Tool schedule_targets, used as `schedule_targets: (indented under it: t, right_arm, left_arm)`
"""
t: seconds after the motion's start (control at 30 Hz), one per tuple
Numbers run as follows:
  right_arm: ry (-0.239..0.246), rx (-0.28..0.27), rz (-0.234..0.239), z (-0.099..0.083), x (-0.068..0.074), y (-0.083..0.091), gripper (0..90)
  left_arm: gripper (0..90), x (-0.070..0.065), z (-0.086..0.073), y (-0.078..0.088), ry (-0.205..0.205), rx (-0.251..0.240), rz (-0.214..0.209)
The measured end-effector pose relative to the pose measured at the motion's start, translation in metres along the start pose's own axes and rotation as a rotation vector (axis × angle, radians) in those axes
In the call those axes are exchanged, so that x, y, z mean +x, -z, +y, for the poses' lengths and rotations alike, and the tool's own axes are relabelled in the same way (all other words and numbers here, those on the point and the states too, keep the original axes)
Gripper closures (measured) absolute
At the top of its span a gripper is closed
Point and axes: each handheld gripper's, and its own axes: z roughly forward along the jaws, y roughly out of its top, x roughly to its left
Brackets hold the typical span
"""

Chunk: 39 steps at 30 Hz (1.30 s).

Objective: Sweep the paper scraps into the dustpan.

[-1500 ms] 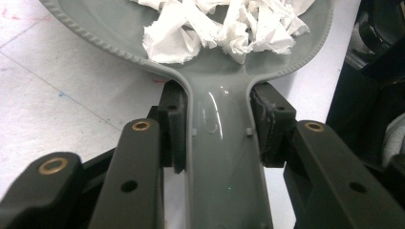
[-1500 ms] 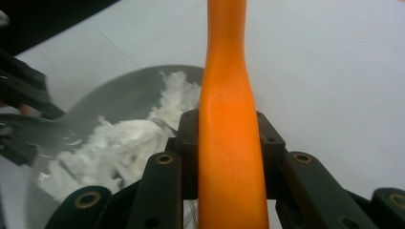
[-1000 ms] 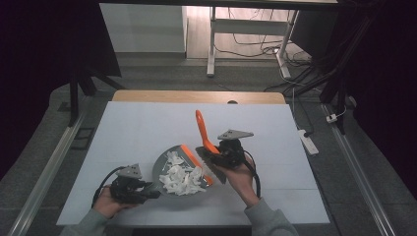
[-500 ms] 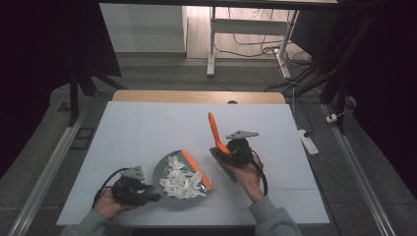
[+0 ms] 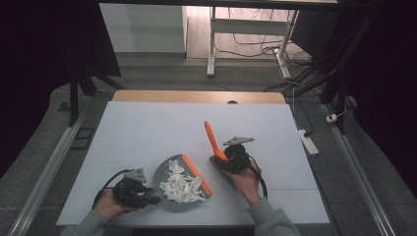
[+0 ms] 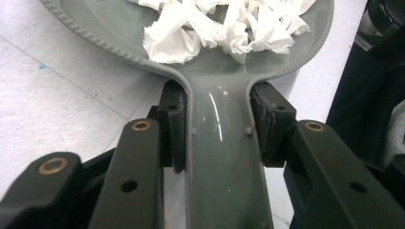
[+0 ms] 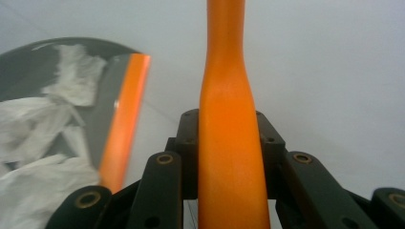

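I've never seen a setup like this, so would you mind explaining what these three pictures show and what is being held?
No robot here: a person at a table holds a hand-operated two-jaw tool in each hand. The high view looks down from above the person's side of the white table. The other two pictures come from small cameras riding on each tool, looking along its black jaws.

The left tool is shut on the handle of a grey dustpan, which lies on the table filled with torn white paper scraps; it has an orange front edge. The right tool is shut on an orange brush handle, which sticks up and away from the person, just right of the dustpan.
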Motion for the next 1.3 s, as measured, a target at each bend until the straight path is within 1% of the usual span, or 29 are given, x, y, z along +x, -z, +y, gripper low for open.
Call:
schedule_targets:
  t: [0.1, 0.2, 0.3, 0.4, 0.47, 0.5, 0.53, 0.6, 0.67, 0.73, 0.83, 0.93, 1.13, 1.3]
  right_arm:
    - [0.021, 0.002, 0.030, 0.001, 0.018, -0.005, 70.2]
    - [0.016, -0.009, 0.086, 0.005, 0.037, -0.013, 70.2]
    - [0.042, -0.026, 0.123, 0.013, 0.058, -0.021, 70.2]
    - [0.054, -0.054, 0.193, 0.022, 0.078, -0.020, 70.2]
    - [0.078, -0.081, 0.221, 0.027, 0.087, -0.015, 70.2]
    - [0.088, -0.097, 0.227, 0.029, 0.088, -0.011, 70.2]
    - [0.093, -0.110, 0.228, 0.031, 0.088, -0.006, 70.2]
    - [0.091, -0.137, 0.224, 0.034, 0.083, 0.003, 70.2]
    - [0.091, -0.149, 0.210, 0.034, 0.074, 0.011, 70.2]
    - [0.081, -0.161, 0.199, 0.033, 0.064, 0.017, 70.2]
    - [0.060, -0.169, 0.187, 0.030, 0.051, 0.023, 70.2]
    - [0.042, -0.176, 0.175, 0.029, 0.041, 0.027, 70.2]
    - [0.028, -0.194, 0.157, 0.028, 0.030, 0.034, 70.2]
    - [0.015, -0.214, 0.146, 0.028, 0.020, 0.042, 70.2]
  left_arm:
    - [61.1, -0.001, 0.001, -0.001, -0.003, 0.003, -0.002]
    - [61.1, -0.002, 0.001, -0.003, -0.004, 0.008, -0.003]
    - [61.1, -0.002, 0.001, -0.005, -0.001, 0.011, -0.003]
    - [61.0, -0.002, 0.001, -0.005, -0.001, 0.010, -0.006]
    - [61.1, -0.002, 0.001, -0.005, -0.001, 0.009, -0.009]
    - [61.0, -0.002, 0.000, -0.005, 0.000, 0.006, -0.008]
    - [61.1, -0.002, 0.000, -0.005, -0.003, 0.004, -0.008]
    - [61.1, -0.002, 0.000, -0.004, -0.002, -0.006, -0.009]
    - [61.1, -0.001, 0.000, -0.004, -0.001, -0.012, -0.009]
    - [61.1, -0.001, 0.000, -0.005, -0.007, -0.015, -0.009]
    - [61.1, -0.003, 0.000, -0.005, -0.010, -0.024, -0.008]
    - [61.1, -0.003, 0.000, -0.005, -0.011, -0.033, -0.006]
    - [61.1, -0.003, 0.000, -0.001, -0.009, -0.065, -0.001]
    - [61.1, -0.002, -0.001, 0.001, -0.003, -0.075, 0.009]
